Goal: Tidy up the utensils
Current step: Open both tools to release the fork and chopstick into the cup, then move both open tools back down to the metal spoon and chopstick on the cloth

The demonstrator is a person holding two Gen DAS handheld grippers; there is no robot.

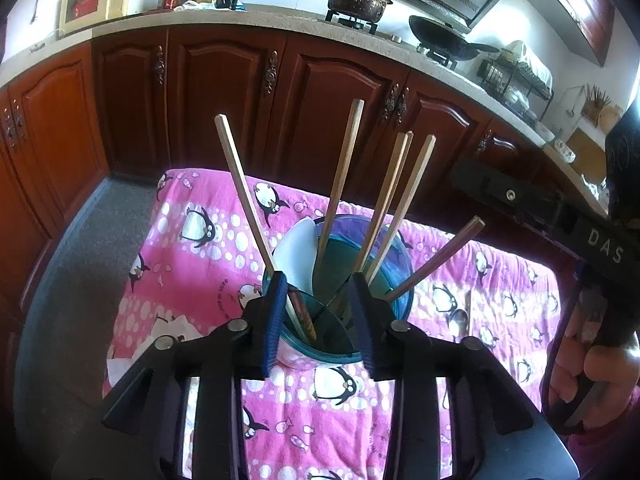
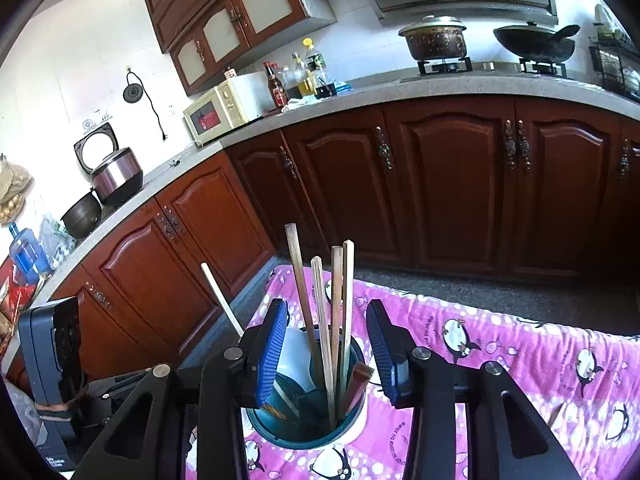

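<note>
Both the left gripper (image 1: 318,312) and right gripper (image 2: 328,350) hang open around a teal cup (image 1: 376,248) already holding chopsticks (image 1: 340,184), while a spoon (image 1: 460,316) remains on the pink cloth (image 1: 200,248).

Both wrist cameras look steeply down along their own claws, close above the blue cup (image 1: 340,300) of chopsticks (image 2: 336,312) on the penguin-cloth tabletop (image 1: 192,240). Both face the wooden cabinets (image 2: 448,184); the left view comes from farther left.
</note>
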